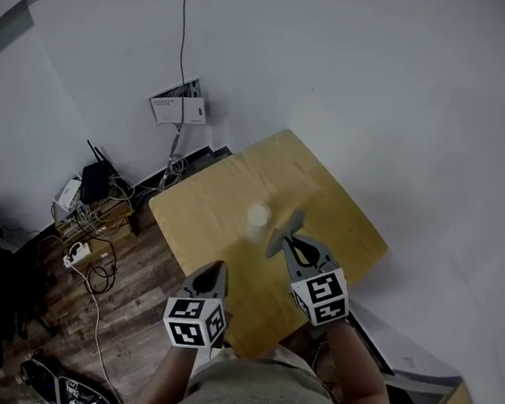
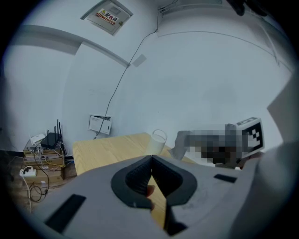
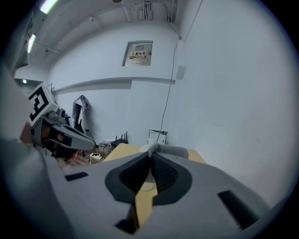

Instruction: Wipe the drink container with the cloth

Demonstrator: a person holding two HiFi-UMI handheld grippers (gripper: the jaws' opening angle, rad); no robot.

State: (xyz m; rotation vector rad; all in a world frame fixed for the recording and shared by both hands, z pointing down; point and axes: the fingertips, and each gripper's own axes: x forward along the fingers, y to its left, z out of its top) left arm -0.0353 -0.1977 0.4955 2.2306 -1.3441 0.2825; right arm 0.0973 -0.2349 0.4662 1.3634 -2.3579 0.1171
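A white drink container [image 1: 258, 215] stands upright near the middle of the light wooden table [image 1: 206, 214]; it also shows in the left gripper view [image 2: 159, 140]. My right gripper [image 1: 295, 243] is shut on a grey cloth [image 1: 292, 222], which hangs just right of the container; whether it touches is unclear. In the right gripper view the cloth [image 3: 172, 151] bunches at the shut jaw tips [image 3: 150, 157]. My left gripper [image 1: 214, 279] is shut with nothing in it, over the table's near-left edge, short of the container. Its jaws [image 2: 150, 162] point toward the container and the cloth [image 2: 183, 143].
A router [image 1: 94, 180], a power strip [image 1: 77, 254] and tangled cables lie on the wooden floor left of the table. A white wall box [image 1: 178, 106] with a cable hangs on the wall behind. The table's right corner [image 1: 380, 249] lies close to the wall.
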